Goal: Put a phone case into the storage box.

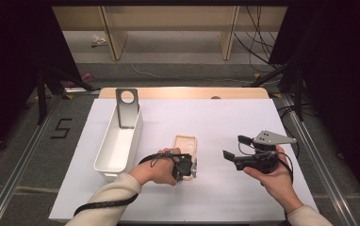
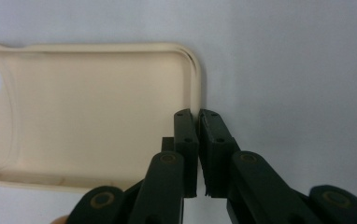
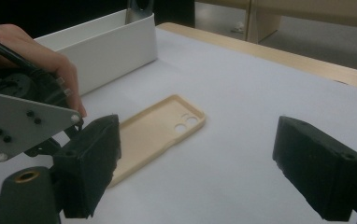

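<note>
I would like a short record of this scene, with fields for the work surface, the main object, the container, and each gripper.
surface: white table sheet
main object: beige soft phone case, lying flat with its inside up, camera holes at the far end
container: white long plastic bin, left of the case, with a grey phone case standing in it
left gripper: shut on the case's near rim
right gripper: open, holding nothing, right of the case
</note>
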Motion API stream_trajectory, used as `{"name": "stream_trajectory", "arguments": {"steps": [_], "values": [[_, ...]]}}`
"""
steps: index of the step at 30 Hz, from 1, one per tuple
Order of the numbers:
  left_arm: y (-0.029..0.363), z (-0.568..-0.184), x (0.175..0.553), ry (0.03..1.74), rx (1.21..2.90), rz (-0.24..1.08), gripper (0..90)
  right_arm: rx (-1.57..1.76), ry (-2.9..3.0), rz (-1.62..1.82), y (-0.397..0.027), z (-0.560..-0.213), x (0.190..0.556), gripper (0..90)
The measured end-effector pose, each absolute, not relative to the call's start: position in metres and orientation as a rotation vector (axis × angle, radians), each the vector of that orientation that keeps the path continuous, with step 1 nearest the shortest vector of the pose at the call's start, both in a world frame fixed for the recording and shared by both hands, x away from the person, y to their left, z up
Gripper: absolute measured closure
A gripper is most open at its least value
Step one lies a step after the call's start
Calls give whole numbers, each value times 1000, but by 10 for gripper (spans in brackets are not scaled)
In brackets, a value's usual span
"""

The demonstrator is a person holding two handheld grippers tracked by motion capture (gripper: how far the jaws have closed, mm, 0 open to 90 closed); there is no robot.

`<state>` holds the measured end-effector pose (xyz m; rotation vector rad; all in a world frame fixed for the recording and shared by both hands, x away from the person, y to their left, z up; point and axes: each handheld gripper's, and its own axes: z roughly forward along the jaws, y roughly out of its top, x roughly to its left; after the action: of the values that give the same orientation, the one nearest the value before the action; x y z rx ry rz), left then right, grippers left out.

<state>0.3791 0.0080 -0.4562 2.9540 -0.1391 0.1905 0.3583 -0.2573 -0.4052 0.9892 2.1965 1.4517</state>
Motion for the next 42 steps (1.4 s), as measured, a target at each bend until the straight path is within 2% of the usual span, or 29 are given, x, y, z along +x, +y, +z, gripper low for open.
{"name": "stream_trajectory", "arguments": {"steps": [9,23,30,42], "values": [[9,-456,378,-133,2948,200,869,991,2196,1448,-257,-405,358,161],[14,-451,366,-152,2871,347,877,1015,2193,1438,-256,-406,361,161],[11,-445,360,-160,2854,366,877,1059,2196,1453,-246,-408,373,169],[8,-430,355,-191,2821,398,877,1209,2277,1437,-212,-421,424,303]]}}
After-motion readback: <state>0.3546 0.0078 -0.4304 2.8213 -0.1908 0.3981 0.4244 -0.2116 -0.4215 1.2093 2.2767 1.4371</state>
